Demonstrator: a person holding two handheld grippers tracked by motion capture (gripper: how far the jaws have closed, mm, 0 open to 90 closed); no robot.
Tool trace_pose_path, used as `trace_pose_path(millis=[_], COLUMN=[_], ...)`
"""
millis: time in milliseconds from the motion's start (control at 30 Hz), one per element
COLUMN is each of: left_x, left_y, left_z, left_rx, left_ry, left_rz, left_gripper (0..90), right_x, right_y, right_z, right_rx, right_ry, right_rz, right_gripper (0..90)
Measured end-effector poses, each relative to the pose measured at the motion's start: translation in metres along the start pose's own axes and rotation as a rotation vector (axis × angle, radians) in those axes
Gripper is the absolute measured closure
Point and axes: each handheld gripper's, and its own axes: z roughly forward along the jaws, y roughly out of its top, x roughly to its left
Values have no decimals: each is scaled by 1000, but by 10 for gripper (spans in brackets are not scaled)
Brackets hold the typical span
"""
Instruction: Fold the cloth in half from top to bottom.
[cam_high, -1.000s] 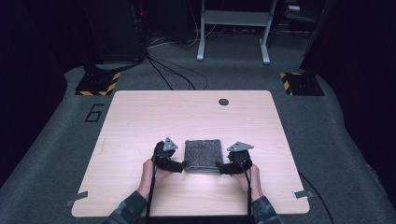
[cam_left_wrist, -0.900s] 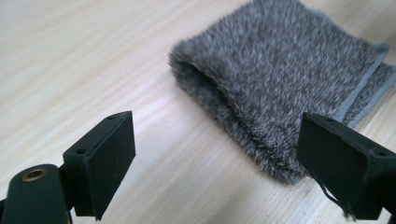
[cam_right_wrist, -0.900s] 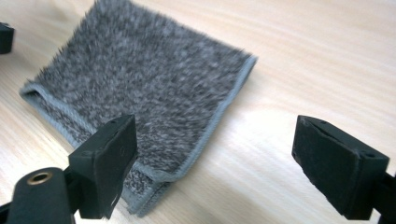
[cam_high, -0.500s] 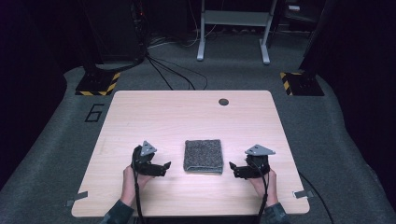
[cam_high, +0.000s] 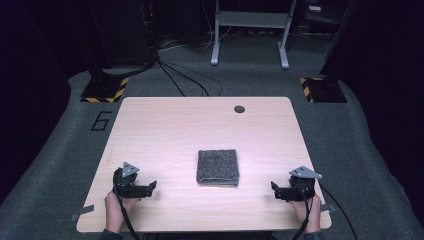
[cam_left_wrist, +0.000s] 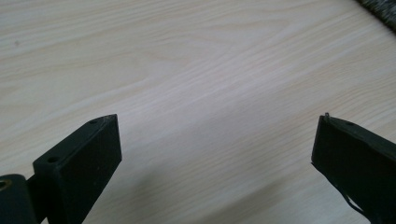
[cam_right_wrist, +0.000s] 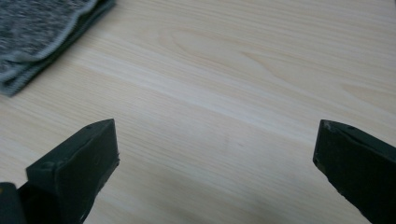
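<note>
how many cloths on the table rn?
1. One folded grey cloth lies mid-table, between the left tongs and right tongs, touching neither.

One folded grey cloth (cam_high: 217, 167), two grippers, one table (cam_high: 165, 125).

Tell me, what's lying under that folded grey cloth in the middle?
The cloth lies flat on the bare wooden table, folded into several layers. Nothing pokes out at its edges. Anything tucked between the layers or beneath it is covered and cannot be seen.
</note>
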Motion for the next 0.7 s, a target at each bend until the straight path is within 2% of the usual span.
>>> trace_pose_path(millis=[33, 100, 167, 267, 367, 433, 533, 700], left_x=[2, 6, 9, 11, 13, 13, 13, 13], left_y=[-2, -5, -8, -11, -15, -15, -15, -15], left_z=[0, -1, 1, 3, 8, 8, 9, 9], left_rx=[-2, 17, 6, 15, 13, 7, 10, 7], left_ry=[15, 17, 21, 35, 39, 43, 37, 36], left_rz=[0, -2, -9, -17, -22, -13, -3, -10], left_gripper=[15, 4, 2, 1, 1, 0, 0, 0], right_x=[-4, -11, -17, -21, -23, -23, -24, -24], right_y=[-3, -8, -13, -18, -22, -22, -22, -22], right_z=[-1, -2, -2, 1, 6, 10, 12, 12], right_rx=[-3, -8, -12, -5, 22, 80, 84, 84], right_ry=[-9, -19, -24, -26, -34, -53, -26, -29], right_rz=[13, 30, 38, 56, 55, 44, 74, 75], right_gripper=[0, 0, 1, 0, 0, 0, 0, 0])
